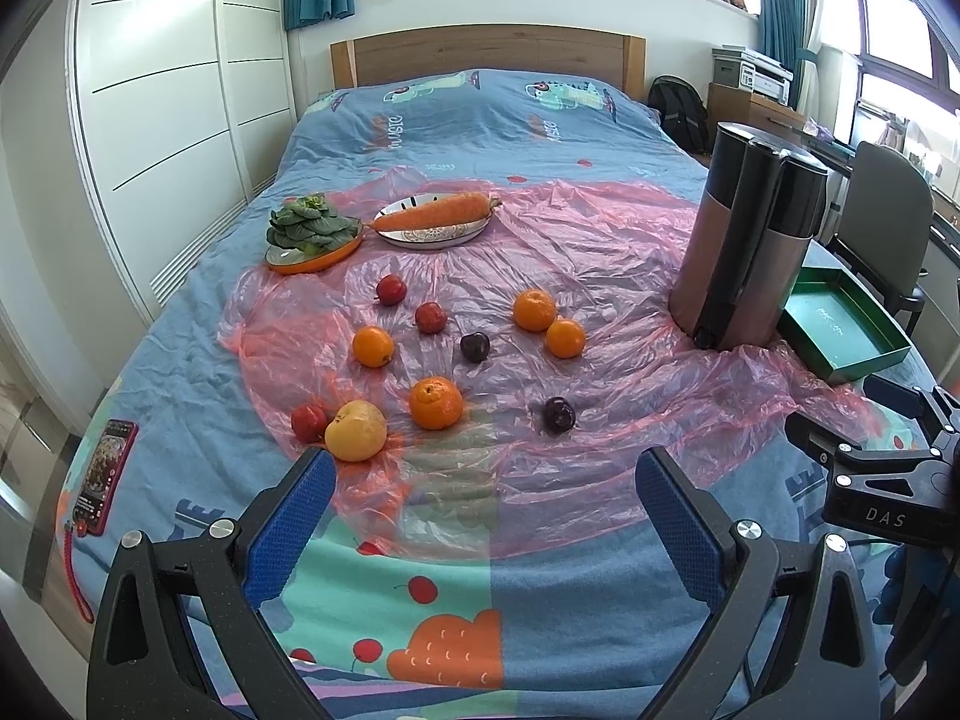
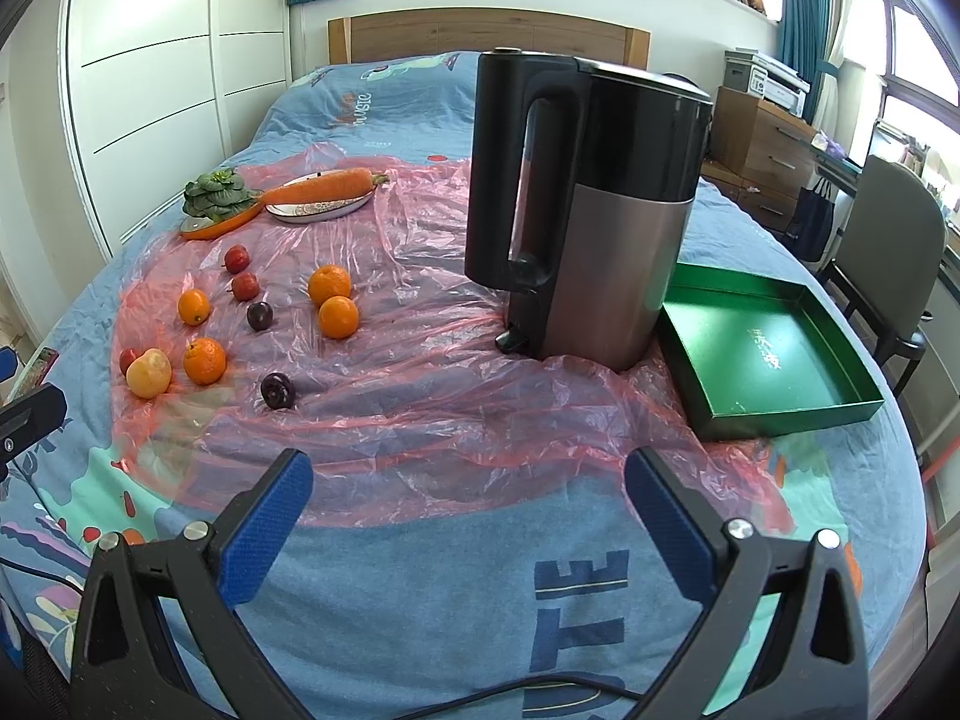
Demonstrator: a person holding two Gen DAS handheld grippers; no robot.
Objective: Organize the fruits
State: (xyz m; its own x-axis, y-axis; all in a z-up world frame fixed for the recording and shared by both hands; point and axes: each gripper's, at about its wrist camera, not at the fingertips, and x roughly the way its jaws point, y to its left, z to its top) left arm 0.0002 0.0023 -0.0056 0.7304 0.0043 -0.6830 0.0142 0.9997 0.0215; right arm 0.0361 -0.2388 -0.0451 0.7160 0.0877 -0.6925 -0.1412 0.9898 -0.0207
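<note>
on top of a bed [image 1: 198,348] with a blue cartoon duvet, a crinkly pink plastic sheet [image 1: 600,276] is spread out and all the fruit is just sitting loose on it. four oranges: one on the left [image 1: 372,346], a bigger one nearer the camera [image 1: 436,402], and a pair touching each other further right [image 1: 534,309] [image 1: 565,338]. three small red fruits, two up toward the plates [image 1: 390,289] [image 1: 431,317] and one at the near left edge [image 1: 308,422], pressed up against a yellow apple [image 1: 356,430]. two dark plums too, one in the middle of the bunch [image 1: 474,346] and one off on its own, closer in [image 1: 558,414].

behind the fruit, an orange dish holds some leafy greens [image 1: 309,227], and just beside it a patterned plate [image 1: 432,235] has a big carrot [image 1: 435,211] lying across it. a black and steel kettle [image 2: 591,210] stands upright on the right side of the sheet, with a green tray [image 2: 774,354] just beside it, nothing in it. a phone [image 1: 103,476] lies at the left edge of the bed.

left gripper [image 1: 486,531] is spread wide, blue pads apart, nothing between them, hovering over the near part of the duvet short of the fruit. right gripper [image 2: 468,531] is the same deal, released and holding nothing, pointing toward the kettle and tray.
</note>
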